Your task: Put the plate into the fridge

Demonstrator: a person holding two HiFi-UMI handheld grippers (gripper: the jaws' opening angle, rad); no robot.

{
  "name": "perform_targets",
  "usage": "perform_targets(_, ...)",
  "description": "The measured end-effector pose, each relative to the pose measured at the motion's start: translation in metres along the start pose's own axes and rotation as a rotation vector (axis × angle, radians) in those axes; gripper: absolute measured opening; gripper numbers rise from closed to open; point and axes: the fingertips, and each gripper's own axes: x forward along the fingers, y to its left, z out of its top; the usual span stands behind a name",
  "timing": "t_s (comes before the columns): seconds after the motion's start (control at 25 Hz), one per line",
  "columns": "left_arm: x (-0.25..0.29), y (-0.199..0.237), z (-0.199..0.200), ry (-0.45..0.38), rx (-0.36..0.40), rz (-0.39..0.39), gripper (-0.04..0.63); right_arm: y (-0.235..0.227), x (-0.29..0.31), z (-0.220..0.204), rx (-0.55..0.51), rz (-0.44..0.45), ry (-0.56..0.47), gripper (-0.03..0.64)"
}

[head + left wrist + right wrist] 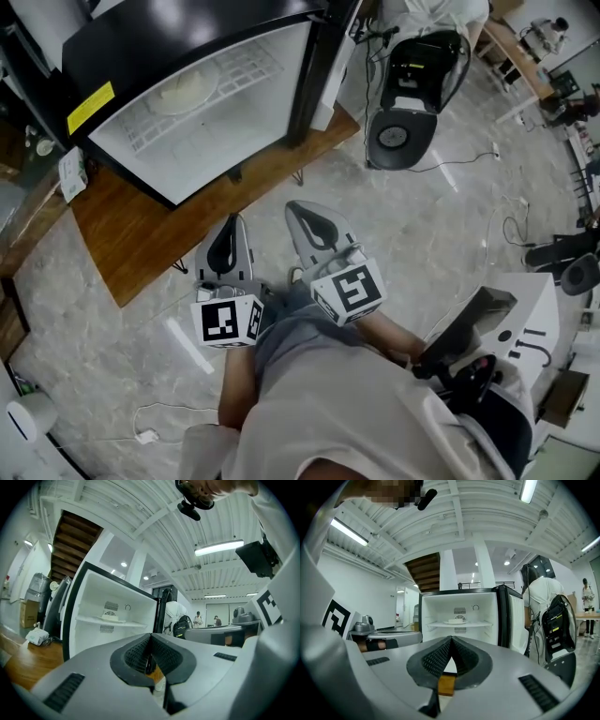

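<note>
A small fridge stands open on a wooden platform, and a white plate with something pale on it lies on its wire shelf. In the left gripper view the plate rests on that shelf, and in the right gripper view the plate sits mid-shelf. My left gripper and right gripper hang side by side over the marble floor, well short of the fridge. Both point toward it. The left gripper is shut with its pads together and nothing between them. The right gripper is likewise shut and empty.
The fridge door stands open at the fridge's right. The wooden platform juts toward me. A black-and-white machine with cables sits on the floor at the right, and a white unit stands near my right side. People stand far off.
</note>
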Motion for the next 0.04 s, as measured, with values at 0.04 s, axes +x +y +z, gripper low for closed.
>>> perform_targets(0.04, -0.0003, -0.0037, 0.0006, -0.001, -0.001, -0.004, 0.02, -0.0003, -0.0025, 0.0013, -0.005, 0.002, -0.002, 0.017)
